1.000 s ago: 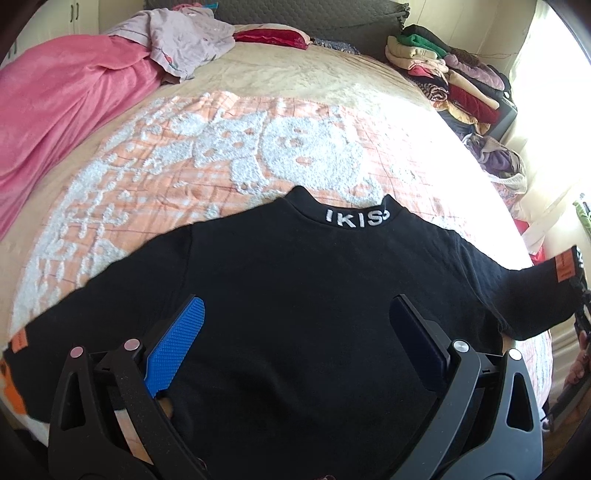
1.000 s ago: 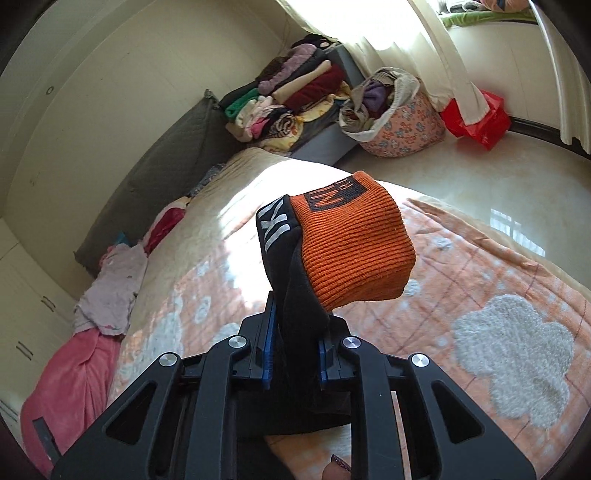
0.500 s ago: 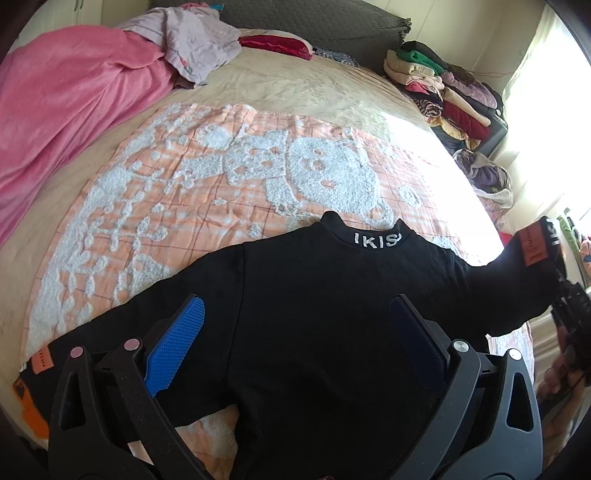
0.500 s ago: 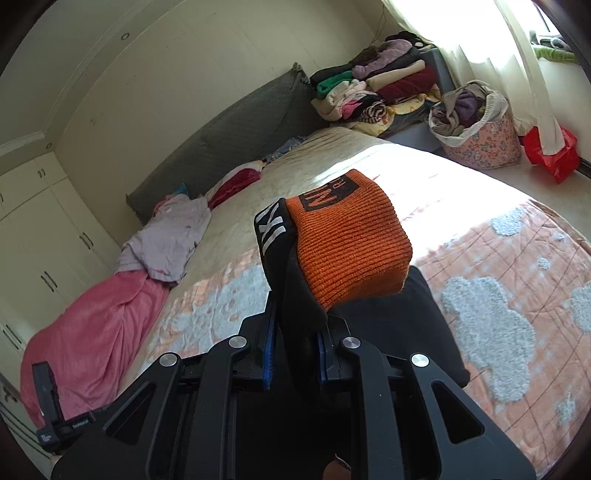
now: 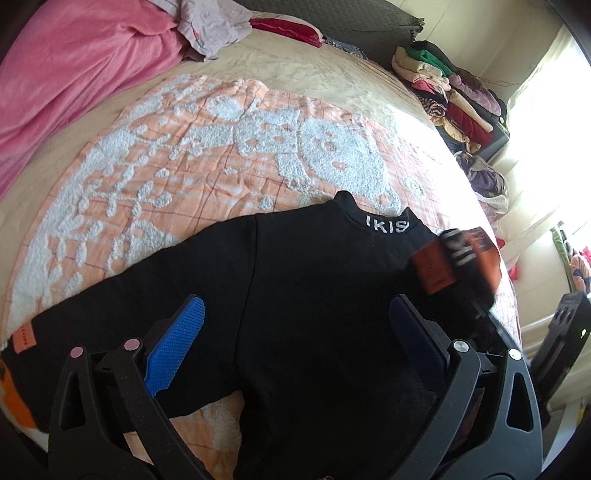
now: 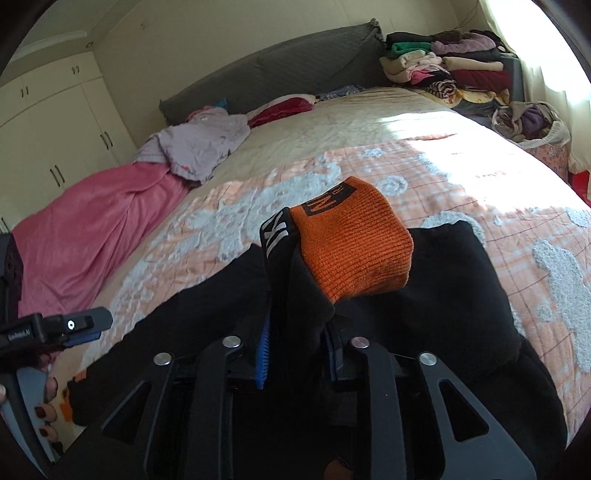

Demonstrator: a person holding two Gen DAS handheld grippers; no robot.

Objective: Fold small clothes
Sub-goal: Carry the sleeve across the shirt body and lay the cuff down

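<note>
A small black sweater [image 5: 306,295] with a white-lettered collar [image 5: 388,225] lies flat on the orange and white blanket [image 5: 207,155]. My left gripper [image 5: 299,325] is open, hovering over the sweater's body, holding nothing. My right gripper [image 6: 299,343] is shut on the sweater's right sleeve just below its orange cuff [image 6: 354,236]. The sleeve is lifted and carried in over the sweater's chest; the cuff shows in the left wrist view [image 5: 454,258]. The left sleeve [image 5: 110,306] lies stretched out, its orange cuff [image 5: 14,398] at the blanket's edge.
A pink blanket [image 5: 74,74] and a lilac garment [image 5: 210,22] lie at the bed's far left. A stack of folded clothes [image 5: 450,88] and a full laundry basket [image 6: 532,122] stand beside the bed on the right. White wardrobes [image 6: 55,122] line the wall.
My right gripper swung the right sleeve inward from the bed's side to above the sweater's chest. The left gripper stayed open and drifted slightly to the left over the sweater.
</note>
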